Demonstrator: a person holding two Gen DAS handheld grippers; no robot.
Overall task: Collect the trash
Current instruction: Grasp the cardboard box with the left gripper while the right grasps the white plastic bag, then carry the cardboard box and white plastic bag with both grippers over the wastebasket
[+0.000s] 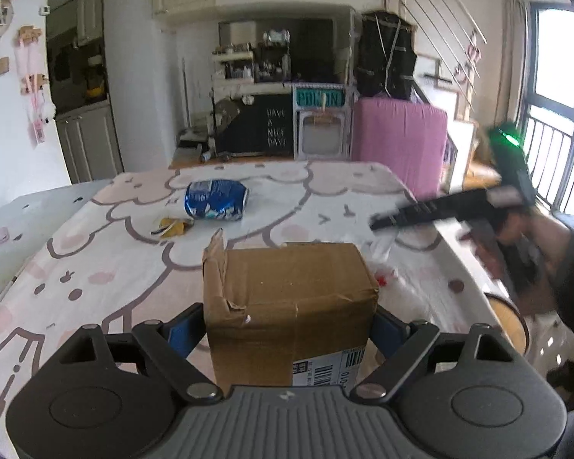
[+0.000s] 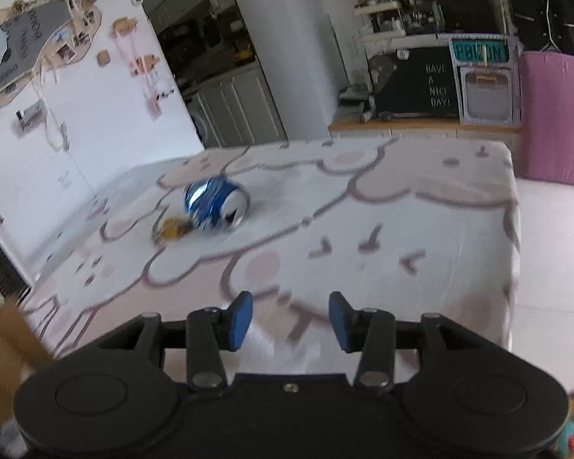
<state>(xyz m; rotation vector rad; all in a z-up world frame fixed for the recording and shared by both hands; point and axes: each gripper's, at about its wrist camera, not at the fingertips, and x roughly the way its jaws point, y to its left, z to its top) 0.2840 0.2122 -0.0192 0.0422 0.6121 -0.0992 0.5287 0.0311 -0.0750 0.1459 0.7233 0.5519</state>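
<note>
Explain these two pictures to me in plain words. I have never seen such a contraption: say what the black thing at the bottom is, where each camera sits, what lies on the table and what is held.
No robot here: a person holds a two-finger gripper in each hand, with a camera on each looking forward along the fingers. In the left camera's picture, the left gripper clamps a cardboard box, and the right gripper shows blurred. In the right camera's picture, that gripper is open, holding nothing. On the patterned tablecloth lie a crushed blue can and a small yellow scrap beside it.
</note>
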